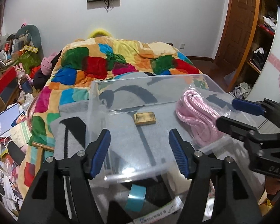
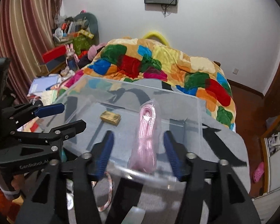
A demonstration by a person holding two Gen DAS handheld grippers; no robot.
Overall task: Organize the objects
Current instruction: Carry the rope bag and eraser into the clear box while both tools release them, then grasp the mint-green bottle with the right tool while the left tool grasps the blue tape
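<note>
A clear plastic bin (image 1: 95, 100) (image 2: 199, 115) stands on a grey blanket on the bed. Inside it lie a small gold box (image 1: 144, 118) (image 2: 110, 118) and a bag of pink rope (image 1: 196, 117) (image 2: 146, 140). My left gripper (image 1: 139, 154) is open and empty over the bin's near rim, facing the gold box. My right gripper (image 2: 138, 153) is open around the near end of the pink rope bag, with a gap on both sides. Each gripper shows in the other's view: the right one (image 1: 231, 112) and the left one (image 2: 69, 115).
A roll of teal tape (image 1: 135, 197) and a pink-white cord (image 2: 108, 192) lie in front of the bin. A colourful quilt (image 1: 121, 61) covers the bed behind. Cluttered books and boxes (image 1: 11, 123) fill the left side. Shelves (image 1: 261, 56) stand right.
</note>
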